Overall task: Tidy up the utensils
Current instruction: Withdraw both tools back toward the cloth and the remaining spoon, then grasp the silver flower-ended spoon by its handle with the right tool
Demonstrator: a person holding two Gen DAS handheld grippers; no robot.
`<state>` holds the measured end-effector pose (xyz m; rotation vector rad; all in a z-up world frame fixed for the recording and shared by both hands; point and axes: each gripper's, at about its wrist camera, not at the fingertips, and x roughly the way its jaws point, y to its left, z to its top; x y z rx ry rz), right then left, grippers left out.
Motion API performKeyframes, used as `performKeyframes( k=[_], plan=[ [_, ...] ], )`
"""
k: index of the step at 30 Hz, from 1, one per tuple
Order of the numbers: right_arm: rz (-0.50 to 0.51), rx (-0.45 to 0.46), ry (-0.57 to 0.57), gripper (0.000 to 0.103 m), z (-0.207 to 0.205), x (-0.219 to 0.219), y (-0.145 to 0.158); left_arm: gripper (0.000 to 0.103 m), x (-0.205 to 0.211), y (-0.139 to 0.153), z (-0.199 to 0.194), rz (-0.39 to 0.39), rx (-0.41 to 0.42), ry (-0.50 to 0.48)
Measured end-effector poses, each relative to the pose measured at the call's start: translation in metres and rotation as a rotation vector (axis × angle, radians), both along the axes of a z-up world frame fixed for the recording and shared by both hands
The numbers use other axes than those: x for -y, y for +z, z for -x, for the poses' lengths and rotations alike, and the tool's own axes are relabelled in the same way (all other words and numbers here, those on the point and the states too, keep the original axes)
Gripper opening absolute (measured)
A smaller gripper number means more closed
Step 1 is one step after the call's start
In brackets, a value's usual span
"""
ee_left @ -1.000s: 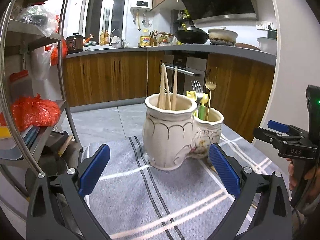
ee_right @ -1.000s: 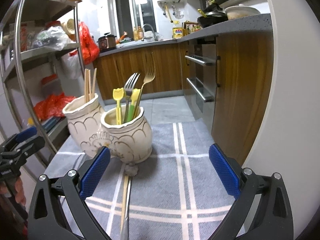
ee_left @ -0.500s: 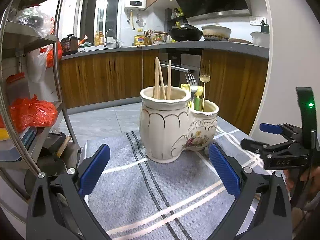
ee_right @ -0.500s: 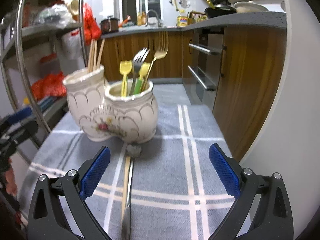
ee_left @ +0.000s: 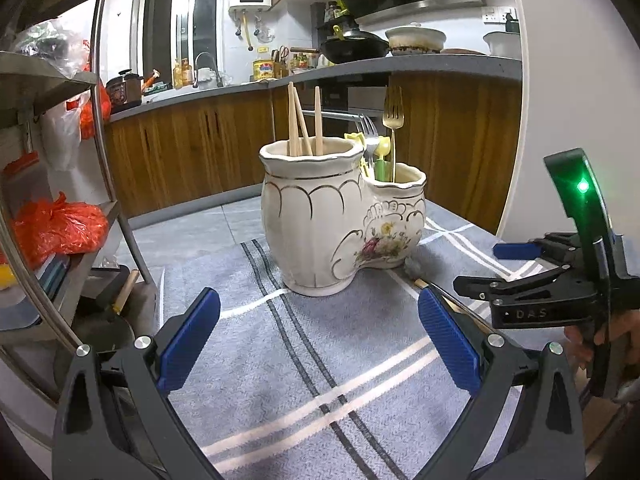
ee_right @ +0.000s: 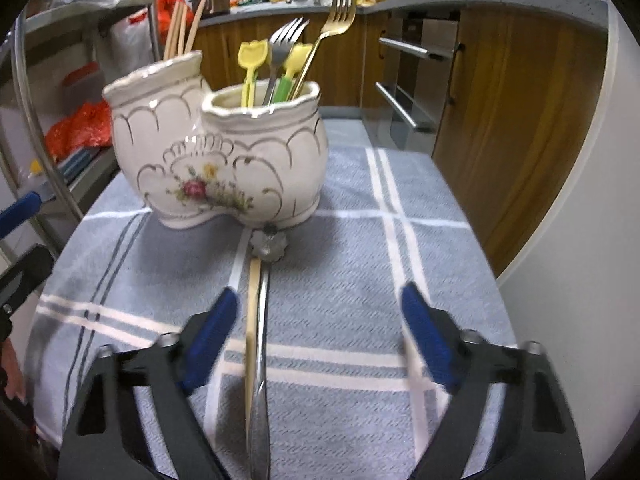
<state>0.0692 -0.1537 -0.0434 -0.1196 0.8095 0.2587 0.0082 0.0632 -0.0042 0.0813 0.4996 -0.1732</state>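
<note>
A cream double ceramic holder (ee_left: 340, 228) (ee_right: 224, 160) stands on the grey striped cloth (ee_left: 280, 360). Its taller pot holds wooden chopsticks (ee_left: 304, 124); its lower pot holds forks (ee_right: 316, 40). A silver utensil with a flower-shaped end (ee_right: 262, 344) and a loose chopstick (ee_right: 252, 320) lie side by side on the cloth in front of the holder. My right gripper (ee_right: 320, 336) hangs low over them, its jaws closing; both pieces lie between the fingers near the left one, untouched. My left gripper (ee_left: 318, 332) is open, with nothing between its fingers, short of the holder.
A metal rack (ee_left: 108, 160) with red bags (ee_left: 60, 228) stands to the left of the table. Wooden cabinets and an oven (ee_right: 404, 92) lie beyond. A white wall (ee_right: 580, 240) borders the table's right side. A hand (ee_left: 612, 336) holds the right gripper.
My right gripper has sunk and tipped down toward the cloth, and its jaws have narrowed around the lying utensil and chopstick. The left gripper's view has dropped a little.
</note>
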Motion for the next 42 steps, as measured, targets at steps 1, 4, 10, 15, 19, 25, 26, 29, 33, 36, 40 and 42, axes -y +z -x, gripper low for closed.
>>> performKeyframes(
  k=[1,4,10,15,19,25,26,29,33,36,40,42],
  plan=[
    [-0.004,-0.011,0.004,0.064,0.0,-0.001,-0.002,0.098,-0.001,0.0,0.0,0.006,-0.001,0.0],
    [-0.02,-0.034,0.028,0.047,-0.001,-0.005,-0.004,0.098,-0.005,0.0,0.0,0.025,-0.006,0.001],
    [-0.026,-0.051,0.08,0.017,0.0,-0.016,-0.005,0.098,-0.009,0.0,0.001,0.048,-0.008,0.008],
    [0.015,-0.064,0.101,0.006,0.0,-0.023,-0.006,0.098,-0.009,0.0,0.0,0.05,-0.008,0.005],
    [0.049,-0.078,0.111,0.006,-0.005,-0.025,-0.005,0.098,-0.009,0.0,0.0,0.055,-0.011,0.001],
    [0.046,-0.088,0.136,0.006,-0.007,-0.028,0.0,0.098,-0.011,0.0,-0.001,0.063,-0.014,0.001],
    [0.047,-0.102,0.142,0.006,-0.007,-0.029,-0.002,0.098,-0.012,0.0,-0.001,0.064,-0.015,0.002],
    [0.061,-0.111,0.147,0.006,-0.007,-0.03,-0.005,0.098,-0.013,0.0,-0.001,0.073,-0.018,0.002],
    [0.082,-0.122,0.136,0.006,-0.012,-0.031,-0.006,0.098,-0.013,0.0,-0.002,0.078,-0.021,0.003],
    [0.097,-0.133,0.144,0.01,-0.018,-0.034,-0.005,0.098,-0.013,0.0,-0.002,0.077,-0.019,0.002],
    [0.063,-0.174,0.157,0.02,-0.032,-0.033,-0.008,0.098,-0.013,0.0,-0.002,0.064,-0.021,0.006],
    [0.049,-0.182,0.17,0.019,-0.036,-0.031,-0.008,0.098,-0.013,0.0,-0.001,0.058,-0.022,0.007]
  ],
)
